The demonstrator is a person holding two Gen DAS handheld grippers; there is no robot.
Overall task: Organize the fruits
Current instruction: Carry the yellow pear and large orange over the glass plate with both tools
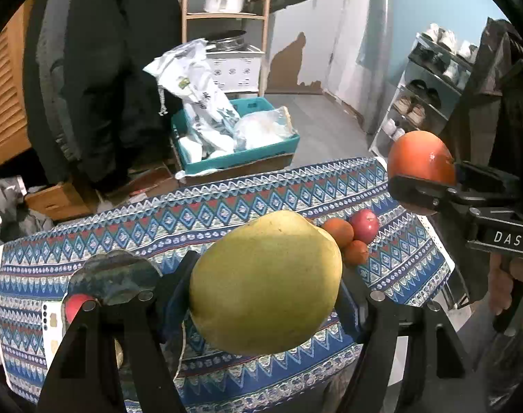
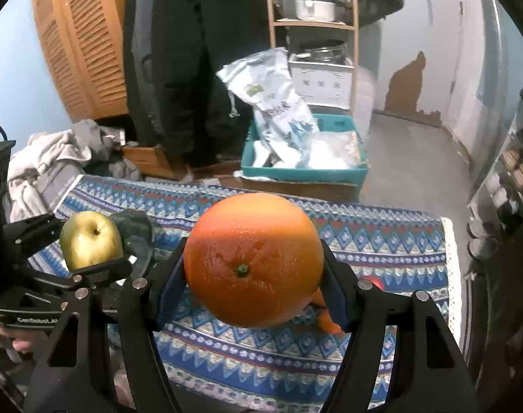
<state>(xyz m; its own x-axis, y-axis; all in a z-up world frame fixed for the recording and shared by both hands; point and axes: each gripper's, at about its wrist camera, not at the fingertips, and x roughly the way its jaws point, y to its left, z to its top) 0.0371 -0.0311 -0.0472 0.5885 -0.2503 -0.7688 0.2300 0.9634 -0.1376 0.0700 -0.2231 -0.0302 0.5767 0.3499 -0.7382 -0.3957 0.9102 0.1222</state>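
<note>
Above the patterned tablecloth (image 1: 227,213), both hands are loaded! The left gripper (image 1: 264,289) is clamped on a big yellow-green pear-shaped fruit (image 1: 266,282), smooth and waxy, stem end facing the right camera. The right gripper (image 2: 254,265) squeezes a round, dimpled orange (image 2: 254,261), stem scar forward. Both fruits hang clear of the cloth. Toward the table's right edge sits the cluster: two small oranges (image 1: 338,232) touching a red apple (image 1: 364,225). It lies below and just beside the right gripper, so that hand looks nearer for a drop there. Near the left edge, a dark bowl-like dish (image 1: 115,275), another red fruit (image 1: 76,306) beside it.
</note>
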